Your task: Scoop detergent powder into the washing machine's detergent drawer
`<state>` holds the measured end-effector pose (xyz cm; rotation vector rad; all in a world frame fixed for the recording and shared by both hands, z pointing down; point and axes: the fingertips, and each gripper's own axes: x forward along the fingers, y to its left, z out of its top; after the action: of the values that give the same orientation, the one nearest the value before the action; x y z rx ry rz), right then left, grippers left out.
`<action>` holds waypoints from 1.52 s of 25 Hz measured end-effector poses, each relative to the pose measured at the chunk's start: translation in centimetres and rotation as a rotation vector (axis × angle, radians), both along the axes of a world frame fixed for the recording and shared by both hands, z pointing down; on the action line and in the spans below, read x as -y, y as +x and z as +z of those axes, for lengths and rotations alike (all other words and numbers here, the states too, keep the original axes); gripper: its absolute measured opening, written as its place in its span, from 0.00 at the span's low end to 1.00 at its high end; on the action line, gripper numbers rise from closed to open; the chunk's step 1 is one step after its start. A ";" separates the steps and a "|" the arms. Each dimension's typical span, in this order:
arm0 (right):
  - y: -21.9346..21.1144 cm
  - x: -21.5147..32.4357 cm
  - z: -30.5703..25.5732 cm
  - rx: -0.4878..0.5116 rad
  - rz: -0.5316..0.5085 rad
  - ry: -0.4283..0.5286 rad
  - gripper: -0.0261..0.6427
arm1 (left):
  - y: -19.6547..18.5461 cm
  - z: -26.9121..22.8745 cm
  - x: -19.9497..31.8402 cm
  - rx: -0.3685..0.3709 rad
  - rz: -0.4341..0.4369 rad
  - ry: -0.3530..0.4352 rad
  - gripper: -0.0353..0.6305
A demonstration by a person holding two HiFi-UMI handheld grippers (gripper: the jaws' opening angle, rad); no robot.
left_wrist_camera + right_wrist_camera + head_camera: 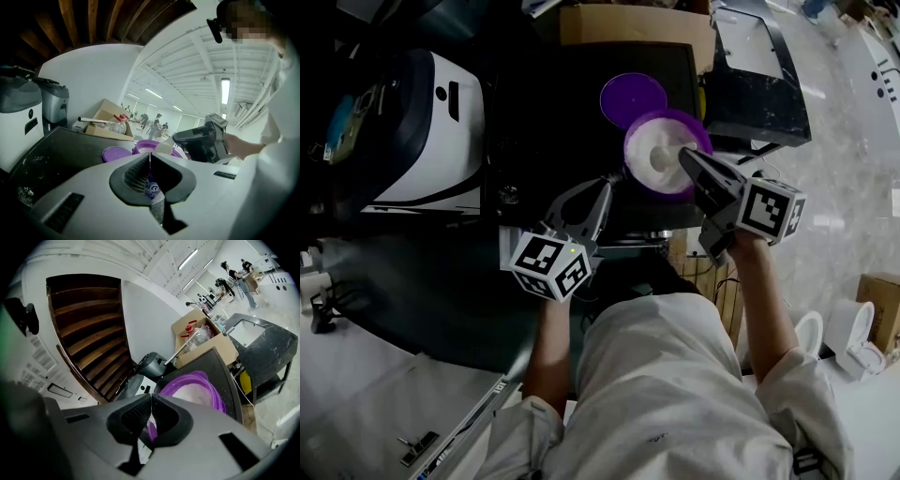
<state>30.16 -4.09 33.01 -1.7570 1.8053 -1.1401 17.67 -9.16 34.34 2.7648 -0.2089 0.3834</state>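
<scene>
Head view: the purple tub (630,150) of white powder is seen at frame centre on the dark worktop (534,112), with its lid (633,98) just above. The right gripper (686,157) is held over the tub and the left gripper (598,192) beside its lower-left rim.

Left gripper view: the jaws are pressed together (nothing pinched).

Right gripper view: the jaws are closed on a white scoop (164,147).

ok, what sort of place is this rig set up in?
Probably a big open lab or test hall, not a home: strip lights on a high beamed ceiling, people working far behind, and what look like toilets standing on the floor.
</scene>
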 end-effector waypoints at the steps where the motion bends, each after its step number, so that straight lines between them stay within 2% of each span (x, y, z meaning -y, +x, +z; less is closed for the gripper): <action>1: 0.3 0.1 -0.2 0.009 0.001 0.005 0.06 | 0.1 -0.1 0.1 0.000 -0.007 0.002 0.09; 11: 1.3 0.8 -2.0 0.134 -0.029 0.088 0.06 | -1.2 -0.2 1.9 0.012 -0.114 0.009 0.09; 21: -0.4 3.6 -3.7 0.232 -0.124 0.155 0.06 | -4.9 0.0 2.9 0.024 -0.249 0.007 0.09; 29: -3.7 6.6 -5.0 0.296 -0.259 0.186 0.06 | -8.7 -0.1 3.8 0.033 -0.387 0.012 0.09; 38: -10.5 9.7 -6.4 0.312 -0.446 0.190 0.06 | -14.5 -0.4 4.0 0.032 -0.544 0.015 0.09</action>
<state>19.64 -13.79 26.56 -1.0292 2.0754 -1.2684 3.22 -13.18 33.92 2.5738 -0.9431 0.2780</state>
